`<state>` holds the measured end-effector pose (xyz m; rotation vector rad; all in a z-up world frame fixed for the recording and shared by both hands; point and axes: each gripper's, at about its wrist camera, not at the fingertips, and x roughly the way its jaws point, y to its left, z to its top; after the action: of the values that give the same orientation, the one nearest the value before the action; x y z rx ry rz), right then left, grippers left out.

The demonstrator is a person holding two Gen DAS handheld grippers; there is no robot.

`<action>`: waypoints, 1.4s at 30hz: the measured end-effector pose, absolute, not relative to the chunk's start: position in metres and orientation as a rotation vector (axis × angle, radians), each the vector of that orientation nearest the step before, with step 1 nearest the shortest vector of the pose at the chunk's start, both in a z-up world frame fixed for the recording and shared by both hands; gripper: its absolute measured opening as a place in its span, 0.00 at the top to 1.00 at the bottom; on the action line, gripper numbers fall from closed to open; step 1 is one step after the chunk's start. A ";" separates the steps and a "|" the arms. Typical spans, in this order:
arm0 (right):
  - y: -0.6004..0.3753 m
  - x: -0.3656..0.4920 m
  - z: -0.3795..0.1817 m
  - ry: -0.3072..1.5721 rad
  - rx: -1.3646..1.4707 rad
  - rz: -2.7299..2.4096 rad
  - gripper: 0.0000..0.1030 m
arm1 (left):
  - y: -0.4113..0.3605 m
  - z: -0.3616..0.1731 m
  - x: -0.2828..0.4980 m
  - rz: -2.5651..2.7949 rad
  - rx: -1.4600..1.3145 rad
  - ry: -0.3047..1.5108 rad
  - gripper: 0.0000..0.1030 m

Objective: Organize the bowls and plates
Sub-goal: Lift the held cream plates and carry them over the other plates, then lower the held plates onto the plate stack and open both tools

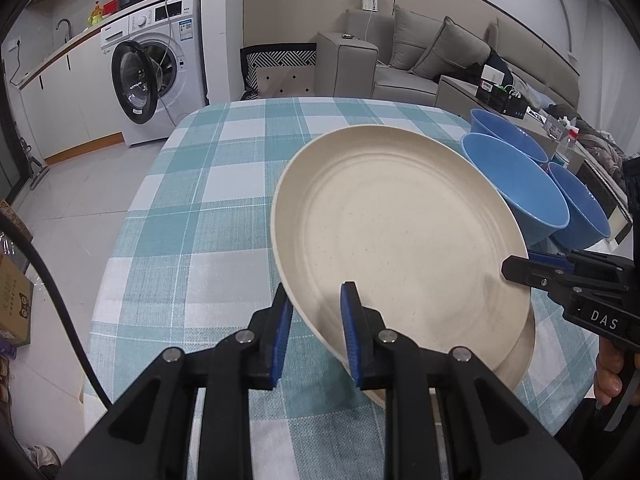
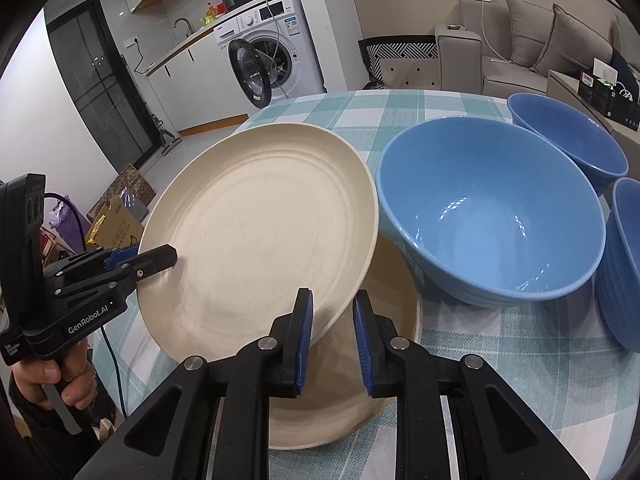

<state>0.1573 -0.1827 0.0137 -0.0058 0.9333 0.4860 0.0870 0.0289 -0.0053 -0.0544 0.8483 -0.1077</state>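
left tool grips the tilted cream plate by its rim, above a second plate on the desk. right tool stands open around the rim. three blue bowls just beside.

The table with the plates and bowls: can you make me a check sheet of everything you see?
Surface: round table with teal checked cloth.
Job's things: tilted cream round plate, held over a second cream plate lying flat; three blue ribbed bowls beside them.
Clutter: nothing seen on the cloth.
Grippers: left tongs straddle the tilted plate's rim; whether they pinch it is unclear. Right tongs open, rim between them.
Cables: black cable at left.
Surroundings: white washing machine, door open; grey sofa.
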 end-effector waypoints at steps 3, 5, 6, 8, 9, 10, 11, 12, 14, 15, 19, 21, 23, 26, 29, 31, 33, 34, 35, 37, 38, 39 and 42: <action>-0.183 0.156 0.012 0.933 -0.014 0.482 0.80 | 0.028 -0.005 0.085 -0.113 -0.052 0.848 0.79; -0.183 0.154 0.011 0.929 -0.014 0.481 0.80 | 0.027 -0.005 0.085 -0.114 -0.048 0.851 0.79; -0.184 0.152 0.011 0.929 -0.014 0.481 0.80 | 0.027 -0.006 0.085 -0.114 -0.046 0.853 0.79; -0.183 0.150 0.011 0.932 -0.020 0.481 0.80 | 0.026 -0.006 0.085 -0.116 -0.042 0.856 0.79; -0.183 0.150 0.011 0.933 -0.022 0.479 0.80 | 0.026 -0.006 0.084 -0.119 -0.038 0.858 0.79; -0.183 0.150 0.011 0.934 -0.021 0.478 0.79 | 0.026 -0.006 0.084 -0.121 -0.036 0.858 0.79; -0.183 0.150 0.011 0.935 -0.020 0.477 0.79 | 0.025 -0.007 0.083 -0.124 -0.036 0.859 0.79; -0.182 0.150 0.010 0.937 -0.021 0.477 0.79 | 0.025 -0.007 0.082 -0.126 -0.035 0.861 0.79; -0.182 0.149 0.008 0.945 -0.024 0.476 0.79 | 0.024 -0.008 0.081 -0.128 -0.029 0.866 0.79; -0.181 0.149 0.007 0.948 -0.027 0.475 0.79 | 0.023 -0.009 0.081 -0.129 -0.027 0.867 0.79; -0.182 0.148 0.004 0.960 -0.039 0.466 0.79 | 0.019 -0.013 0.078 -0.134 -0.007 0.881 0.79; -0.183 0.147 0.003 0.963 -0.041 0.461 0.79 | 0.016 -0.014 0.077 -0.135 0.001 0.887 0.79; -0.185 0.144 0.002 0.963 -0.044 0.457 0.79 | 0.014 -0.014 0.076 -0.138 0.008 0.887 0.79; -0.188 0.141 0.002 0.962 -0.050 0.450 0.79 | 0.010 -0.015 0.074 -0.150 0.023 0.893 0.79; -0.190 0.137 0.002 0.962 -0.059 0.452 0.78 | 0.006 -0.016 0.074 -0.151 0.043 0.901 0.79; -0.191 0.134 0.002 0.961 -0.069 0.451 0.78 | 0.004 -0.017 0.074 -0.155 0.048 0.906 0.78; -0.191 0.134 0.001 0.963 -0.078 0.449 0.78 | 0.003 -0.017 0.073 -0.156 0.057 0.910 0.78; -0.191 0.133 0.000 0.964 -0.083 0.449 0.78 | 0.002 -0.017 0.073 -0.157 0.063 0.912 0.78; -0.191 0.133 -0.001 0.966 -0.089 0.448 0.77 | 0.001 -0.018 0.073 -0.158 0.068 0.913 0.78; -0.191 0.131 -0.003 0.969 -0.098 0.444 0.77 | -0.001 -0.019 0.073 -0.160 0.078 0.918 0.77; -0.192 0.131 -0.004 0.969 -0.100 0.444 0.77 | -0.002 -0.019 0.073 -0.160 0.082 0.920 0.77; -0.192 0.131 -0.004 0.967 -0.098 0.446 0.77 | -0.003 -0.020 0.073 -0.159 0.087 0.923 0.77; -0.194 0.130 -0.004 0.967 -0.098 0.446 0.77 | -0.005 -0.020 0.073 -0.161 0.090 0.933 0.77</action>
<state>0.1295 -0.1938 -0.0036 -0.0979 0.9674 0.4460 0.0730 -0.0046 -0.0205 0.0896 0.9329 -0.1606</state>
